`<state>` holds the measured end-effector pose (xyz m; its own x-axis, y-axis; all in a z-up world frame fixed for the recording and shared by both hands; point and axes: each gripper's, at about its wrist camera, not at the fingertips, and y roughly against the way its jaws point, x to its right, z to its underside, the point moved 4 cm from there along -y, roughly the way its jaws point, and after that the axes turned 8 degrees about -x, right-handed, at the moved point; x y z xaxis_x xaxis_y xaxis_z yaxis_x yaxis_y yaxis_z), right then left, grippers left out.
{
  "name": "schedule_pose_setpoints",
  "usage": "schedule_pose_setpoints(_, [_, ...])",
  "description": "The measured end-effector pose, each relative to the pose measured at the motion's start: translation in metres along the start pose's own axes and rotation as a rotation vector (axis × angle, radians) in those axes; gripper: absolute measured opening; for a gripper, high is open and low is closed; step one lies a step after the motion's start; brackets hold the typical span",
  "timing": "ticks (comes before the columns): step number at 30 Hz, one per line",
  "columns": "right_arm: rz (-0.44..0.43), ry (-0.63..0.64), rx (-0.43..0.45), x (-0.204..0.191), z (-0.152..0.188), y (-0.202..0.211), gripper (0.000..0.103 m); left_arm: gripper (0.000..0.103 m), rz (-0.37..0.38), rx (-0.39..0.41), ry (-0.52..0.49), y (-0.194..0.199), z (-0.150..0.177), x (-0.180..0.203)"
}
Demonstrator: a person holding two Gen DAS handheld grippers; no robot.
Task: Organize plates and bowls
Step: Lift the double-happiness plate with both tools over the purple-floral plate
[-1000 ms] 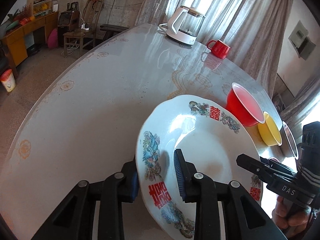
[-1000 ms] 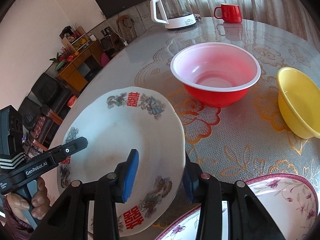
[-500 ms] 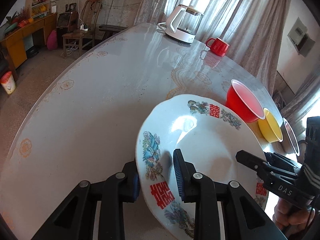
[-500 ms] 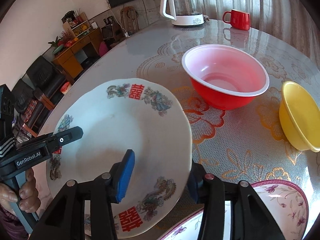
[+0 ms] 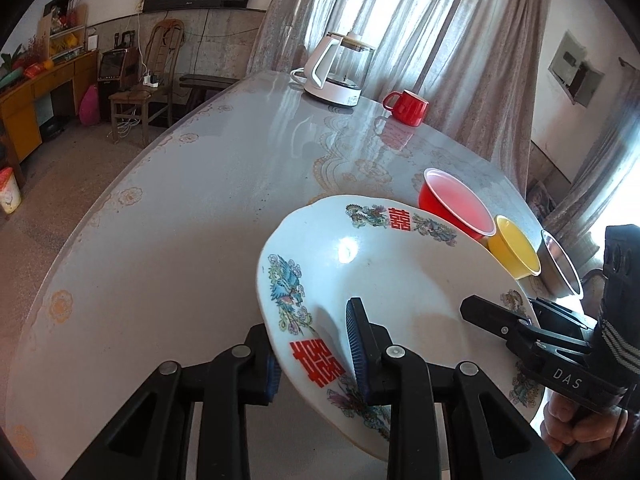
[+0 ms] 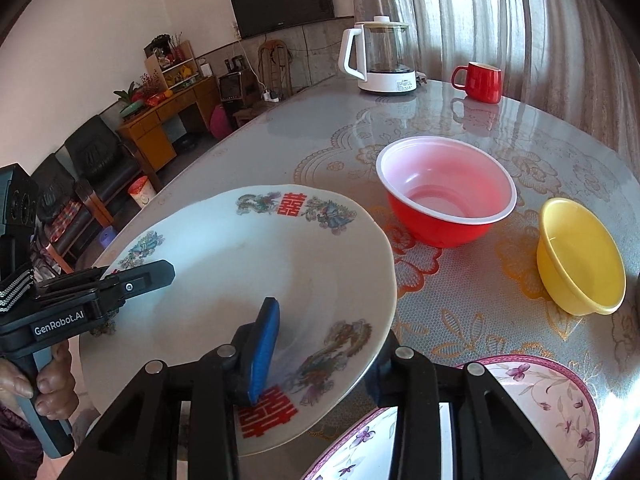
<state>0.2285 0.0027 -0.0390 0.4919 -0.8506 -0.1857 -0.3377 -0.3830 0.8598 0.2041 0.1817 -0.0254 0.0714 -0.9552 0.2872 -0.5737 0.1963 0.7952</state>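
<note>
**Plate carried between two tongs, floral dish waiting below**

The white plate with red characters is gripped at opposite rims: the left tongs are clamped on its near edge, one blue pad above the face and one beneath, and the right tongs are closed on the other rim in the same way. The plate is held tilted, clear of the bench, between the two tools.

Just under the right tongs a floral-rimmed dish is seen, likely the stacking target. Ahead of the right tongs sit the red bowl and, beside it, the yellow bowl; a metal bowl is glimpsed beyond the yellow one in the left view. Kettle and red mug stand well apart at the far edge.

For a clean placement, the plate is best levelled first, since the tilt invites a slide out of the pads. Both grips should be kept equal while it is lowered and centred over the floral dish. Release is best made only once the rim is seated, one side after the other, and gently, as glazed ware is slippery and chips easily.
</note>
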Motion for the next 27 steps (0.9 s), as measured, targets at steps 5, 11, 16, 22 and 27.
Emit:
schedule_pose_setpoints(5, [-0.054,-0.041,0.048,0.002,0.000,0.013,0.037,0.028,0.018,0.048,-0.012,0.018,0.001,0.008])
schedule_pose_setpoints(11, [-0.052,-0.056,0.108,0.002,0.003,0.034,0.037,0.029,0.037,0.096,-0.048,0.036,0.004,0.023])
schedule_pose_setpoints(16, [-0.045,-0.078,0.150,0.007,0.011,0.051,0.037,0.030,0.053,0.112,-0.082,0.043,0.006,0.040])
schedule_pose_setpoints(22, [-0.025,-0.119,0.202,0.016,0.028,0.076,0.037,0.030,0.090,0.118,-0.113,0.052,0.016,0.065])
schedule_pose_setpoints(27, [-0.007,-0.168,0.241,0.027,0.049,0.099,0.037,0.030,0.124,0.104,-0.147,0.056,0.029,0.089])
